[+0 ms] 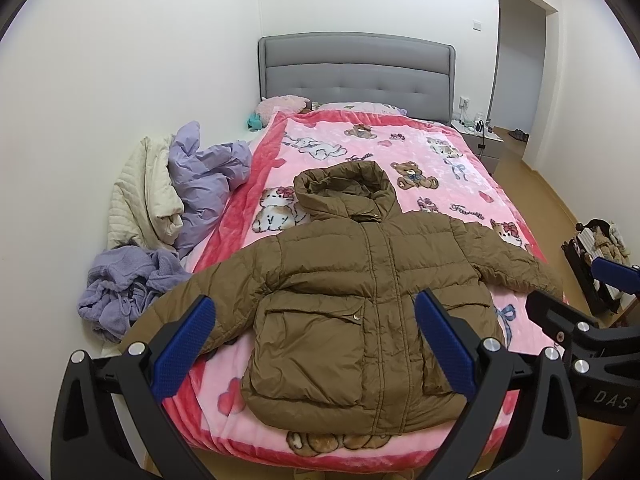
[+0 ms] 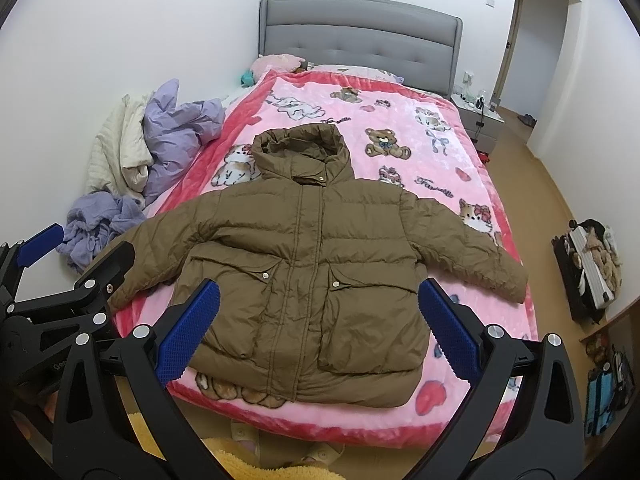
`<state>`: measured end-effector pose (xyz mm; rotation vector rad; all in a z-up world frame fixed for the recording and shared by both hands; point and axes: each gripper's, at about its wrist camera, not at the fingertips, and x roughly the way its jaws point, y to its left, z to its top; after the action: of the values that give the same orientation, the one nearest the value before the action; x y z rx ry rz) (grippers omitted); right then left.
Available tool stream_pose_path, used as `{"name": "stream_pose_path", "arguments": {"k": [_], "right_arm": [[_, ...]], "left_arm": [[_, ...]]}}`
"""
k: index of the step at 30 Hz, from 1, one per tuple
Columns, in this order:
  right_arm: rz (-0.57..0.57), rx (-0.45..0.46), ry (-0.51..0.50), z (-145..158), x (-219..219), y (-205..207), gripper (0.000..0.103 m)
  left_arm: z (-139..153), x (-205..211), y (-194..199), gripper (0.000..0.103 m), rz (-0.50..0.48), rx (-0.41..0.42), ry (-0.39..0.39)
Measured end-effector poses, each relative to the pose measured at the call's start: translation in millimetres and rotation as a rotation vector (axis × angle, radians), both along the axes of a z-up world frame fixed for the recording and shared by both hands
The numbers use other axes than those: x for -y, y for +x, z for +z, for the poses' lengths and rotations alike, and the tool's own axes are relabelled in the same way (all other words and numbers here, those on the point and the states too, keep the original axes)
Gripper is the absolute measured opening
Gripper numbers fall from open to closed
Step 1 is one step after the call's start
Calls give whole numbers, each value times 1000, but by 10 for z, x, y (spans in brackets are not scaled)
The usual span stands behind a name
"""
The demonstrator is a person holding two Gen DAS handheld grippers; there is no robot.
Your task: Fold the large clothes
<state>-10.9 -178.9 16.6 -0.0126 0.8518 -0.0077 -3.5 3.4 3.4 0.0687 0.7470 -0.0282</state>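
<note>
A brown hooded puffer jacket (image 1: 340,300) lies flat, front up, sleeves spread, on the pink bear-print blanket (image 1: 400,148) at the foot of the bed. It also shows in the right wrist view (image 2: 304,264). My left gripper (image 1: 316,316) is open and empty, held above the jacket's lower half. My right gripper (image 2: 320,304) is open and empty, above the jacket's hem near the foot of the bed. The right gripper shows at the right edge of the left wrist view (image 1: 576,304); the left gripper shows at the left edge of the right wrist view (image 2: 60,256).
A pile of other clothes, cream (image 1: 144,192) and lilac (image 1: 208,172), lies along the bed's left side by the wall. A grey headboard (image 1: 356,72) stands at the far end. A nightstand (image 1: 480,136) and a doorway are at the far right. Bags (image 2: 592,264) stand on the floor at right.
</note>
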Motion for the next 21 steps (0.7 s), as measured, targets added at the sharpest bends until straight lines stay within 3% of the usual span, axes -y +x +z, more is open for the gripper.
{"name": "stream_pose_path", "arguments": {"k": [21], "right_arm": [[-1, -1, -7, -20, -20, 13, 95]], "left_arm": [[-33, 5, -25, 98, -3, -11, -5]]}}
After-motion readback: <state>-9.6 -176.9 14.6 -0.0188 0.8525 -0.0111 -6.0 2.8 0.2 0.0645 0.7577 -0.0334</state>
